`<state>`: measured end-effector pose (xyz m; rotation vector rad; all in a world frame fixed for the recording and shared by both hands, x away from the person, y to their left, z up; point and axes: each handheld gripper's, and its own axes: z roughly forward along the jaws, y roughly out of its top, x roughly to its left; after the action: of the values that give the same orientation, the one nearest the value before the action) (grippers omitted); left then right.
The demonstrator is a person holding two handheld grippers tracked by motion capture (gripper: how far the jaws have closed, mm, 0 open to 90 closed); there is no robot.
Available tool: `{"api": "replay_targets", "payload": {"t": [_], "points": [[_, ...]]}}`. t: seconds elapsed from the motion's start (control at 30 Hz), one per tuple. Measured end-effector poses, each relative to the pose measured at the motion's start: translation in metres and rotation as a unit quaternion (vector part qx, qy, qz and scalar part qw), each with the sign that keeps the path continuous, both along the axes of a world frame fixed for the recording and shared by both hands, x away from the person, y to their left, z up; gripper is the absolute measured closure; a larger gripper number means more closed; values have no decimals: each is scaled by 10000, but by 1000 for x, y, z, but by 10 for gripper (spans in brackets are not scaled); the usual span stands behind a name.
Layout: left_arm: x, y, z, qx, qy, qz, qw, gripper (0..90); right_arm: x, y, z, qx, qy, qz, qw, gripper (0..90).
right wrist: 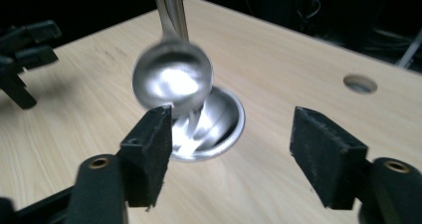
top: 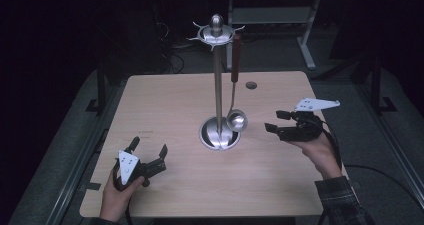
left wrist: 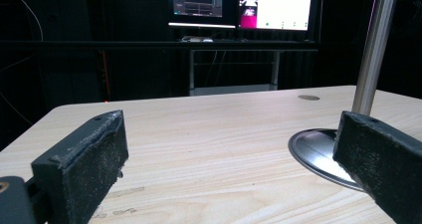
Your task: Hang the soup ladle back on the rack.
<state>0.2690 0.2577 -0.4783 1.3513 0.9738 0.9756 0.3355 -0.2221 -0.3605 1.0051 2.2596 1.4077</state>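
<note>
A steel utensil stand (top: 218, 75) rises from a round base (top: 211, 137) in the middle of the table. A ladle with a dark red handle (top: 235, 60) hangs from its top ring, the shiny bowl (top: 236, 120) just above the base. In the right gripper view the ladle bowl (right wrist: 172, 79) hangs close ahead of the left jaw. My right gripper (top: 276, 122) is open, a short way right of the bowl, pointing at it. My left gripper (top: 148, 147) is open near the front left, empty, with the stand's base (left wrist: 318, 152) ahead at its right.
The light wooden table (top: 165, 100) has a small round hole (top: 251, 85) at the back right. Monitors (left wrist: 244, 5) on a desk stand beyond the far edge. The floor around the table is dark, with a table leg frame (top: 307, 45) behind.
</note>
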Motion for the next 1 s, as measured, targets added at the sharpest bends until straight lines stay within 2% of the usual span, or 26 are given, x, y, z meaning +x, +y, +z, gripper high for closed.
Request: {"api": "replay_targets", "payload": {"t": [0.03,0.07,0.17,0.2,0.37,0.4,0.57,0.67,0.87,1.0], "points": [[0,0,0,0,0,0,10000,3,0,0,0,0,0,0,10000,293],[0,0,0,32,11,-8,10000,3,-3,-4,-8,-18,21,-64,10000,259],[0,0,0,14,8,-2,10000,2,-6,-8,-15,-15,46,-120,9999,230],[0,0,0,-3,2,-5,10000,3,-9,-12,-22,-3,84,-195,9998,200],[0,0,0,2,-2,-11,10000,3,-17,-21,-34,20,100,-392,9992,168],[0,0,0,-39,-9,2,10000,3,-21,-25,-41,18,121,-486,9987,152],[0,0,0,7,1,-3,10000,3,-29,-32,-54,-7,119,-584,9982,131],[0,0,0,-19,-7,-3,10000,2,-36,-38,-66,-28,102,-744,9972,113],[0,0,0,-37,-12,-10,10000,2,-46,-42,-84,-393,212,-849,9954,92],[0,0,0,-38,-10,-7,10000,3,-51,-45,-94,-510,309,-874,9944,92]]}}
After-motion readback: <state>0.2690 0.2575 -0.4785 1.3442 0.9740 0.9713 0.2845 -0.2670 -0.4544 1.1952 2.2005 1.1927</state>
